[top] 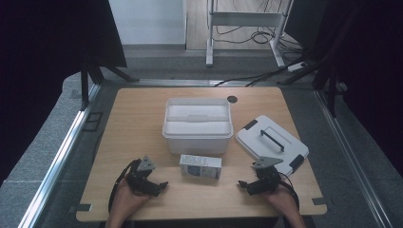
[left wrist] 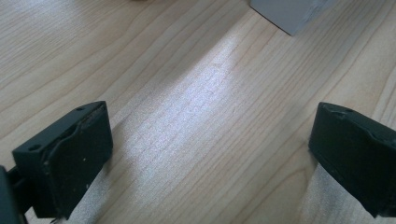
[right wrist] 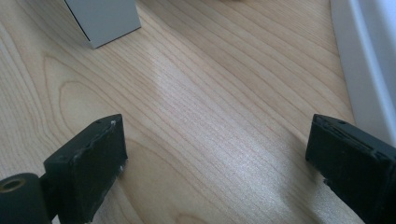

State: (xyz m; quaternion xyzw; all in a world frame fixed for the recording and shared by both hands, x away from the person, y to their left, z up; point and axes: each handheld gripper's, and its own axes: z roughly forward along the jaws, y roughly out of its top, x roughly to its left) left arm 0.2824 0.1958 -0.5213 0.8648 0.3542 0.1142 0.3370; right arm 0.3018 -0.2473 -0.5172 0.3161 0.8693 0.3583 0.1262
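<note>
A small grey-white box (top: 200,166) lies on the wooden table in front of an open white bin (top: 197,124). The bin's white lid (top: 272,144) with a black handle rests to the right. My left gripper (top: 159,186) sits low at the table's front left, open, nothing between its jaws. In the left gripper view the jaws (left wrist: 210,154) stand wide over bare wood, with a corner of the box (left wrist: 292,14) ahead. My right gripper (top: 244,185) rests at the front right, also open. Its own view (right wrist: 215,158) has the box corner (right wrist: 105,18) ahead on the left and the lid's edge (right wrist: 369,60) at the right.
The table (top: 142,118) has a round cable hole (top: 232,99) at the back. Metal rails run along both sides of the floor. A white frame and cables stand beyond the table.
</note>
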